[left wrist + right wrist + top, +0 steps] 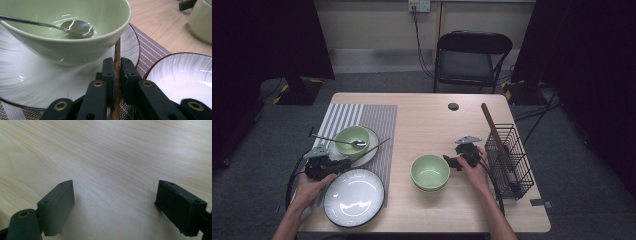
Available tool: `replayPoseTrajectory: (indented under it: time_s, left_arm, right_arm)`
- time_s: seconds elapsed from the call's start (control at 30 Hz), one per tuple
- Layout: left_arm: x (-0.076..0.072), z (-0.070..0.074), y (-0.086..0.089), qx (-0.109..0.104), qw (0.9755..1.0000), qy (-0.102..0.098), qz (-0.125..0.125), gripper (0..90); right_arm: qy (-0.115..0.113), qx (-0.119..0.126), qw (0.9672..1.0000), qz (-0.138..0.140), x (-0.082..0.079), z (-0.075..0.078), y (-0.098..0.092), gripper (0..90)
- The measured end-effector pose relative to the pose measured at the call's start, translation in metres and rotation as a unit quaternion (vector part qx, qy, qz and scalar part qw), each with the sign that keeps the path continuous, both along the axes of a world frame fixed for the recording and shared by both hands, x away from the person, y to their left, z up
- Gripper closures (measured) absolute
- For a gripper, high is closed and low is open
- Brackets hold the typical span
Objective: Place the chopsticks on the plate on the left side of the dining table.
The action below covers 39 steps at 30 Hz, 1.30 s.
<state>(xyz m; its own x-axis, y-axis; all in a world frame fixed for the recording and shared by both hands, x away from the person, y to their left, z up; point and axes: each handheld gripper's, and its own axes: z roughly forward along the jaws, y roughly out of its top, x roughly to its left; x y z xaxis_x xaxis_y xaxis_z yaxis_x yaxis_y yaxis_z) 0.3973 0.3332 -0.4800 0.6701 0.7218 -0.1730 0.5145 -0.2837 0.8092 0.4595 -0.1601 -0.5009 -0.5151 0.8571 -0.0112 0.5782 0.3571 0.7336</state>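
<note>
My left gripper (116,65) is shut on a thin brown chopstick (117,47), which runs up between the pads toward the rim of a green bowl (62,50). That bowl holds a metal spoon (76,27) and stands on a white plate (25,82). In the high view the left gripper (343,162) sits at the plate's front edge, and the chopstick (377,146) slants across the striped placemat (362,117). My right gripper (115,202) hangs open over bare wood, in the high view (451,161) just right of a second green bowl (430,171).
A large white plate with a dark rim (354,197) lies at the front left, close under my left hand. A black wire basket (509,160) with a long brown stick (492,130) stands at the right edge. A folding chair (472,55) is behind the table.
</note>
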Motion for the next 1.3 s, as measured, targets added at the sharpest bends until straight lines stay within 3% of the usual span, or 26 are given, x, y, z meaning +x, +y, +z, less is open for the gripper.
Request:
replayPoseTrajectory:
  time_s: [0.37,1.1,1.3]
  left_arm:
    - [0.0039,-0.0003,0.0003,-0.008,0.9999,0.008,0.008,83.0]
    - [0.0007,0.0006,0.005,-0.004,0.9999,0.009,0.004,83.0]
    - [-0.0007,-0.0004,0.008,-0.007,0.9999,0.007,0.008,78.6]
  right_arm:
    - [0.0,0.0,1.0,0.0,0.0001,0.0,0.0001,14.4]
    - [0.0,0.0,1.0,0.002,0.0005,-0.0001,0.0002,14.2]
    - [0.0,-0.001,1.0,0.002,0.0005,-0.0001,0.0001,14.2]
